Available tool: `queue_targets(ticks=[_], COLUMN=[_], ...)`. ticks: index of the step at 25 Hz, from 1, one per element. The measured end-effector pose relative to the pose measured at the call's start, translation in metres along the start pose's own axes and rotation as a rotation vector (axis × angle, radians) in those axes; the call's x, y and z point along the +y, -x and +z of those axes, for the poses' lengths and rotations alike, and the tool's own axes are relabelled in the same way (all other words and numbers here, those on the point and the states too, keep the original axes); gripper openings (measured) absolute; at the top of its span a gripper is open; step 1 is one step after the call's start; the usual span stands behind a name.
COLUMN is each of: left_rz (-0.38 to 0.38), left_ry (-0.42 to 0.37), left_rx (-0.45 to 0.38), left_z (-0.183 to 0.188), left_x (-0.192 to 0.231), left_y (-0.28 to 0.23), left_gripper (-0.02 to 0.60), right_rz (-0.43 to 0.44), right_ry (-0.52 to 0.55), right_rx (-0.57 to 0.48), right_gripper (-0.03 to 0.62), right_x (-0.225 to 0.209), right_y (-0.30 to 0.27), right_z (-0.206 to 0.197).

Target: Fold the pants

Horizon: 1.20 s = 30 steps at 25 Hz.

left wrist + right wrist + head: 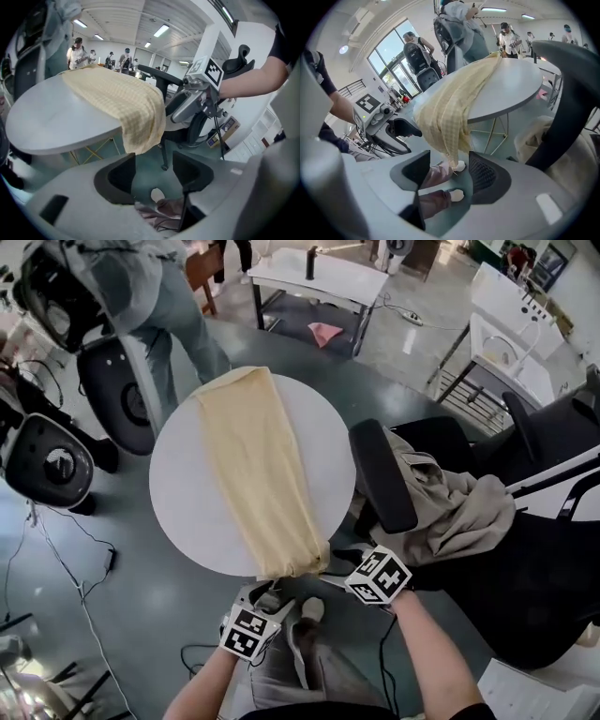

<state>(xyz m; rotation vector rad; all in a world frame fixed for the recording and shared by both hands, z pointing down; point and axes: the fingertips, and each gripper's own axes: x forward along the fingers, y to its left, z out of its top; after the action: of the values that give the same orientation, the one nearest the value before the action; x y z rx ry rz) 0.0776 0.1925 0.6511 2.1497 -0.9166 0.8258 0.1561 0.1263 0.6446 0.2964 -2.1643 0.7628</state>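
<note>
Head view: pants (253, 465) lie in one long strip across the round tabletop (187, 493), with the near end drooping over the edge toward me. I judge no fold has been made yet.

Left gripper view: left claw (153, 173) is spread with nothing in it, and the hanging hem is just ahead.

Right gripper view: right claw (449, 171) is spread too, and a hem corner dangles in line with its gap (not pinched).

Next: I bring each claw onto a hem corner, close, and carry the hem toward the far end.
</note>
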Motion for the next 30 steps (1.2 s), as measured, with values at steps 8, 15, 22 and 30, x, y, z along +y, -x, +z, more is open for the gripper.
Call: queue_targets(ticks=[8, 15, 22, 30], left_rz=[0.029, -0.104, -0.123, -0.249], left_ry=[0.037, 0.048, -0.022, -0.020], left_rx=[-0.086, -0.152, -0.180, -0.181], left_z=[-0.007, 0.012, 0.026, 0.022], left_x=[0.030, 0.028, 0.011, -0.030], left_y=[-0.024, -0.039, -0.036, -0.011], left_gripper=[0.318, 0.347, 0.219, 0.044], right_rz=[0.054, 0.111, 0.145, 0.243], right_ry=[0.074, 0.145, 0.221, 0.140], right_rx=[-0.020, -0.014, 0.013, 0.012], right_gripper=[0.291, 0.287, 0.179, 0.058], right_x=[-0.008, -0.003, 0.011, 0.036], right_y=[-0.022, -0.030, -0.027, -0.007], right_z=[0.002, 0.016, 0.010, -0.006])
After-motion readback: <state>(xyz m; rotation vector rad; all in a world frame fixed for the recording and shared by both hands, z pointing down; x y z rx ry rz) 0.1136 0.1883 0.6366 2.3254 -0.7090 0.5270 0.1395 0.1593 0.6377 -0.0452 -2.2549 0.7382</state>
